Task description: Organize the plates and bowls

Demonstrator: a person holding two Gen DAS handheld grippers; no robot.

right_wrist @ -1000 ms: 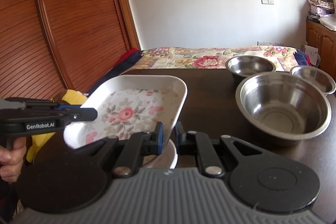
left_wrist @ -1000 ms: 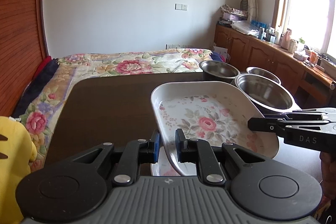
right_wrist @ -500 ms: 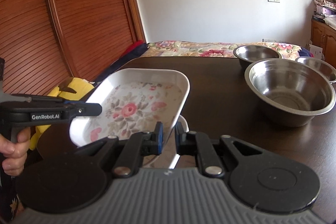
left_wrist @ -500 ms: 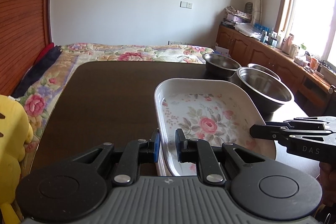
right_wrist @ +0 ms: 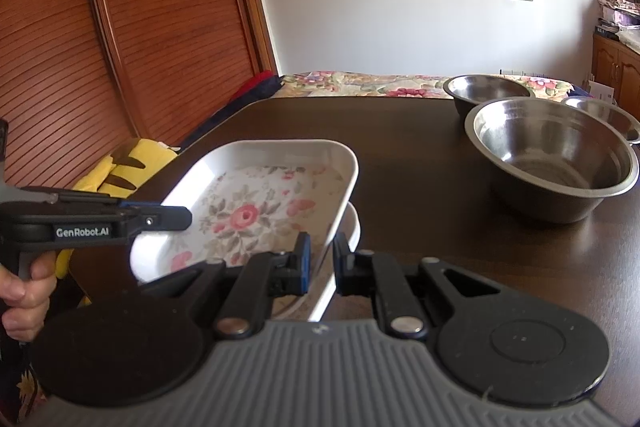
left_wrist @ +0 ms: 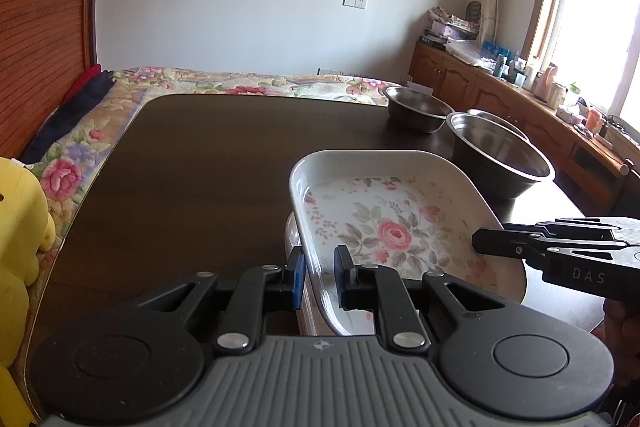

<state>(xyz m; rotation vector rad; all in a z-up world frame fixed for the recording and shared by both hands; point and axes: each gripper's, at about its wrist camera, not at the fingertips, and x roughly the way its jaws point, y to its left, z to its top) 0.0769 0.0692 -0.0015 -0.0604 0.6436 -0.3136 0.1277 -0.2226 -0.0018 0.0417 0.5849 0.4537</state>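
A white rectangular dish with a rose print [left_wrist: 394, 223] [right_wrist: 256, 203] hangs just above a second white dish [left_wrist: 292, 239] [right_wrist: 352, 227] on the dark table [left_wrist: 208, 163]. My left gripper [left_wrist: 319, 275] is shut on the floral dish's left rim. My right gripper [right_wrist: 320, 259] is shut on its right rim. Each gripper shows from the side in the other's view, the right gripper [left_wrist: 480, 242] at the right and the left gripper [right_wrist: 186, 218] at the left. The lower dish is mostly hidden.
Three steel bowls sit at the table's far right: a large bowl [left_wrist: 500, 155] [right_wrist: 552, 159], a smaller bowl [left_wrist: 418, 107] [right_wrist: 490, 91] behind it, and a third bowl [right_wrist: 604, 115] to the right. A yellow plush toy [left_wrist: 20, 239] [right_wrist: 124, 163] lies beside the table's left edge. A bed [left_wrist: 240, 83] is beyond.
Both grippers have lowered the floral dish toward the white dish beneath it. The bowls have not moved.
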